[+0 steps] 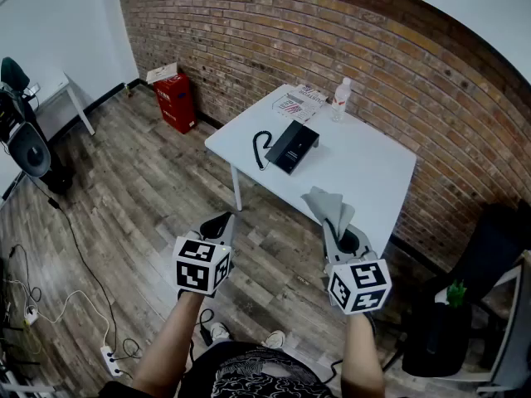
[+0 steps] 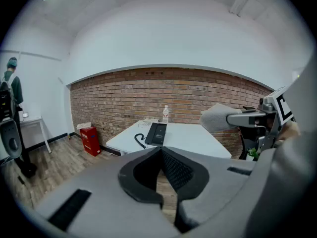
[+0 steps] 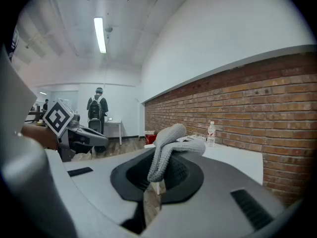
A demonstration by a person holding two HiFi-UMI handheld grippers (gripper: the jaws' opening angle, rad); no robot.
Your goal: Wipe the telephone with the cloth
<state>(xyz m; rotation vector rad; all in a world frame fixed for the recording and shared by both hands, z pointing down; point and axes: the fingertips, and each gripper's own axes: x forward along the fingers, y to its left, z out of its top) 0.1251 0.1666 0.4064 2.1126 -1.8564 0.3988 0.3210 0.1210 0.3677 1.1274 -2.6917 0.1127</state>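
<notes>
**Inspector:** Condition of the right tool (image 3: 157, 178)?

**Recorder:** Clenched on the cloth (image 3: 171, 145). The jaws pinch the grey knit low in its folds. The free part stands up and flops over to one side. It is held in the air at the near edge of the bench (image 1: 377, 181), well apart from the telephone (image 1: 292, 146).

**Inspector:** And the left tool (image 2: 159, 152)?

**Recorder:** Jaws drawn together with nothing between them. It hangs over the wooden floor, short of the bench.

**Inspector:** Position of the telephone?

**Recorder:** It lies flat on the white bench, toward the far left corner. Its coiled cord (image 1: 262, 149) is looped just beside it. Papers (image 1: 296, 102) and a bottle (image 1: 341, 99) stand beyond it, by the brick wall.

**Inspector:** Handling assessment?

**Recorder:** The cloth is judged soft, light and limp, so it will bunch rather than push. The low grip leaves a loose pad to drag across the casing. The telephone looks rigid, smooth and probably light, so it is liable to skid on the bench under a wipe. Steadying is best done with the left tool pressing on the body's edge. The cord should be avoided, since it could snag.
</notes>
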